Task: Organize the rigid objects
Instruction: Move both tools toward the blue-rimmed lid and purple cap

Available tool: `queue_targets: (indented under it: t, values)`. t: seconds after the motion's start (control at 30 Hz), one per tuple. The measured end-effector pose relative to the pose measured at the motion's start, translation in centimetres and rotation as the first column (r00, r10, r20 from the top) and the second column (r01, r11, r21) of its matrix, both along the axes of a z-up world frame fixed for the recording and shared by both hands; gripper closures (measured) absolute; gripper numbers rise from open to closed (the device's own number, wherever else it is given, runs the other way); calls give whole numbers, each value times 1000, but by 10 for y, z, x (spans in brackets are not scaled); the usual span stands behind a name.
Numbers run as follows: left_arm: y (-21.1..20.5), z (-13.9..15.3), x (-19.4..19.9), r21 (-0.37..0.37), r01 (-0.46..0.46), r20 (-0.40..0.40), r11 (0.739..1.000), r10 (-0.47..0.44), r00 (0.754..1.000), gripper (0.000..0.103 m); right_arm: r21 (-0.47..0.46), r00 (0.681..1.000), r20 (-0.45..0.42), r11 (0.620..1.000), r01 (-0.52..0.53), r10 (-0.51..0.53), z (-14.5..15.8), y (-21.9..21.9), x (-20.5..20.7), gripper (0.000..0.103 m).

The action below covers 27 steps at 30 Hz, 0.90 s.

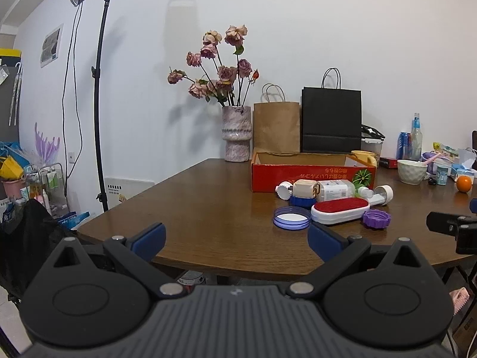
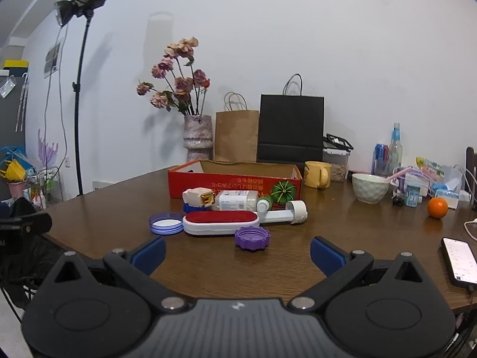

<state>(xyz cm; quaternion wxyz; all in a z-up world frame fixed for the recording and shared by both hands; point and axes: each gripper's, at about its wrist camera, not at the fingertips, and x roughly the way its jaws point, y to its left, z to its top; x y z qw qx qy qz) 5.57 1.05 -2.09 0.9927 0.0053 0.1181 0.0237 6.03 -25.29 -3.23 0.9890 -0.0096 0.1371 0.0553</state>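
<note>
A pile of rigid objects lies in front of an open red cardboard box (image 1: 310, 176) (image 2: 232, 182). In the pile are a white lint brush with a red pad (image 1: 340, 208) (image 2: 220, 221), a purple ridged cap (image 1: 376, 219) (image 2: 252, 238), a blue lid (image 1: 291, 221) (image 2: 166, 223), a clear bottle on its side (image 1: 334, 190) (image 2: 238, 200), a beige charger (image 1: 304, 188) (image 2: 199, 196) and a white scoop (image 2: 295, 212). My left gripper (image 1: 235, 238) is open and empty at the table's near edge, left of the pile. My right gripper (image 2: 238, 250) is open and empty just in front of the purple cap.
A vase of dried roses (image 1: 236, 132), a brown paper bag (image 2: 237, 135) and a black bag (image 2: 290, 128) stand behind the box. A yellow mug (image 2: 318, 174), white bowl (image 2: 369, 187), orange (image 2: 437, 207), bottles and a phone (image 2: 459, 261) fill the right side. A light stand (image 1: 100, 89) is left.
</note>
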Motion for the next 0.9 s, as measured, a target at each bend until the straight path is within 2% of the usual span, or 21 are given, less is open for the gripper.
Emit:
queue_targets:
  t: [0.27, 0.4, 0.67, 0.9]
  values:
    - [-4, 0, 28, -22, 1, -44, 1000, -2, 999, 0, 42, 998, -55, 999, -17, 19, -5, -6, 31, 0]
    - [-10, -1, 44, -1, 1, -66, 1000, -1, 998, 0, 80, 995, -94, 997, -17, 25, -8, -10, 48, 0]
    - [-20, -5, 83, 5, 20, -120, 1000, -20, 993, 0, 28, 992, -127, 1000, -2, 6, -10, -9, 82, 0]
    - [-31, -11, 114, 28, 63, -150, 998, -58, 987, 0, 38, 985, -171, 999, -10, 16, -14, -12, 114, 0]
